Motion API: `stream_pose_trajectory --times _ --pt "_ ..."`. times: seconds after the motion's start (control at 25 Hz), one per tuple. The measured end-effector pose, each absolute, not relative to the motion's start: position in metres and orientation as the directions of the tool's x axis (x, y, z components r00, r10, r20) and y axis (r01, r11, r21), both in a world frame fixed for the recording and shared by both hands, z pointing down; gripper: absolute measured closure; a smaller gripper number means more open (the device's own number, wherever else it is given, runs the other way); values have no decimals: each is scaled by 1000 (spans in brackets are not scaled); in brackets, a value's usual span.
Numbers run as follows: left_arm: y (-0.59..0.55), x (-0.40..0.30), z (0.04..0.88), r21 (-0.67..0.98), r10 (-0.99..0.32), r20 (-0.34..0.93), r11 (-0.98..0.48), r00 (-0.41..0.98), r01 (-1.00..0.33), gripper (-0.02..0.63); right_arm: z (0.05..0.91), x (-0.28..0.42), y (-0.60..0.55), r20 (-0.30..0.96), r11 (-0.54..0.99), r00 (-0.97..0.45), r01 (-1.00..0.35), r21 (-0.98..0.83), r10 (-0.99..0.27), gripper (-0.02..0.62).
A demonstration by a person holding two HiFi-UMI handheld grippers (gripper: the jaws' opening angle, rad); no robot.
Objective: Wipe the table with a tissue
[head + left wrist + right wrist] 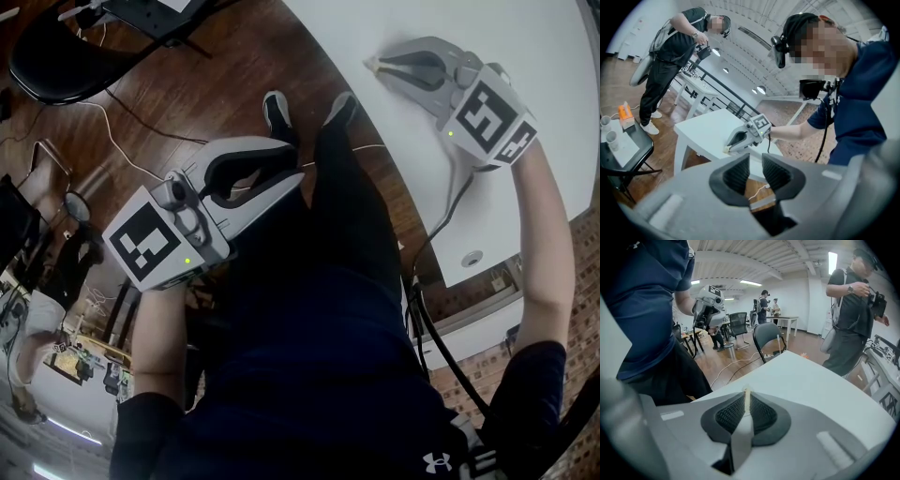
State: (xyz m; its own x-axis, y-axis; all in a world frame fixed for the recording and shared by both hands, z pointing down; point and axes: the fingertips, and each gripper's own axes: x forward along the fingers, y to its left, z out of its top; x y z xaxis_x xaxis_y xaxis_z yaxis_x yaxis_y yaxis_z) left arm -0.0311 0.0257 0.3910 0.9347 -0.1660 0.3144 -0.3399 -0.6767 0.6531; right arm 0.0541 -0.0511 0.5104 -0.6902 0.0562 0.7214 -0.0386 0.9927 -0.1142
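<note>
**Tissue pinched on the white worktop, left jaws free over the floor**

Wooden floor point(187, 103) fills the left of the head view, crossed by cables, with a black chair point(56, 56) in the top corner. Only the left gripper view shows the containers. At its far left a black seat point(635, 152) carries two pale cups point(611, 139), and an orange box point(626, 116) stands just behind them. What any of them holds cannot be made out. A standing person in dark clothes point(670, 51) is just beside that seat.

The left hand-held gripper point(292, 167) hangs over the floor in front of the wearer's dark trousers. Its jaws stand apart and released, with nothing between the ribbed pads; floor and a white cable show through the gap.

Further right, the right hand-held gripper point(370, 64) reaches onto the white worktop point(525, 37). Its jaws are clenched almost together on the tissue point(747, 399), which its own view shows as a thin cream sliver squeezed between the pads. The head view gives only a pale scrap at the tips. The left gripper view shows, from the side, that scrap down on the worktop near the edge facing the wearer.

The right gripper view alone shows another person point(853, 301) at the far right, holding a dark device beyond the worktop. More chairs and desks stand deeper in the room.
</note>
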Motion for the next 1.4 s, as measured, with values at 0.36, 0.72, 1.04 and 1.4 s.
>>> stream_pose_trajectory --times 0.36,0.72,1.04,1.4 --pt "30 -32 394 655 -152 318 -678 936 -333 525 514 49 -36 728 992 -682 -19 -122 76 561" --pt "29 -31 393 652 -143 317 -685 938 -325 525 512 45 -22 723 991 -684 0 -132 96 561" --pt "25 -30 390 646 -155 319 -686 935 -334 525 500 70 -76 714 989 -700 -110 -98 -7 561" --pt "22 -29 388 658 -181 323 -662 929 -358 525 510 96 -149 771 989 -632 -143 -22 -74 561"
